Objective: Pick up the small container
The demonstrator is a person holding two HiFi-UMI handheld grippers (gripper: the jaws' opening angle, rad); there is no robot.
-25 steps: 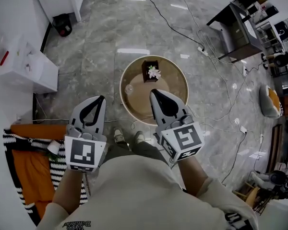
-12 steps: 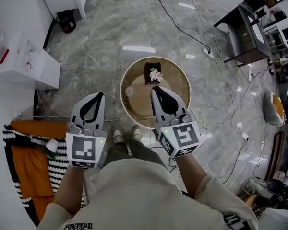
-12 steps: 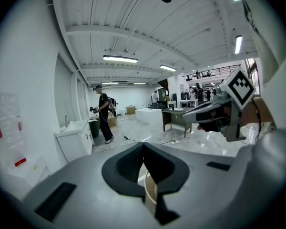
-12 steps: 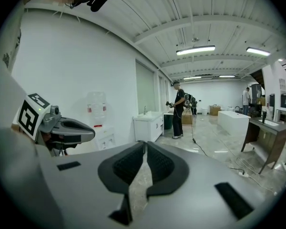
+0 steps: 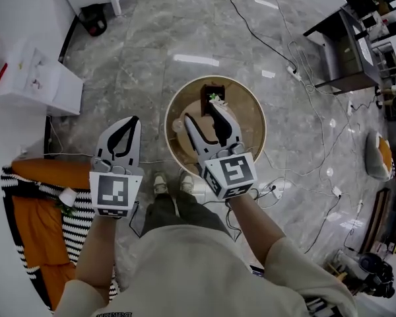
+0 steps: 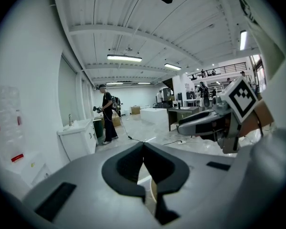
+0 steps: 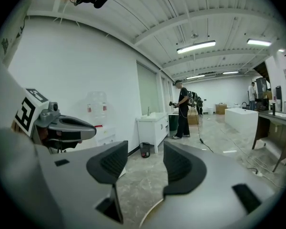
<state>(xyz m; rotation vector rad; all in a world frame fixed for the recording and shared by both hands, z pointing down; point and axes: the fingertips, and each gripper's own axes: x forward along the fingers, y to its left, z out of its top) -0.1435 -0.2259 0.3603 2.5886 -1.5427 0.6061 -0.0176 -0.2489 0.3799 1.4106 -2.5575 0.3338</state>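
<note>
The small container is a dark square pot with a white flower, standing at the far side of a round brown table. My right gripper reaches over the table in front of it, and one finger covers the pot's near edge. Its jaws are opening and nothing is between them; in the right gripper view the right gripper frames only floor and the table rim. My left gripper hangs left of the table over the floor, shut and empty. The left gripper shows its tips meeting.
A clear round object sits at the table's left side. A white cabinet stands at left, an orange and striped mat by my feet, a dark desk upper right. Cables trail across the floor. A person stands far off.
My right gripper has moved forward and left over the table, and its jaws have gone from shut to apart. The left gripper has barely moved.
</note>
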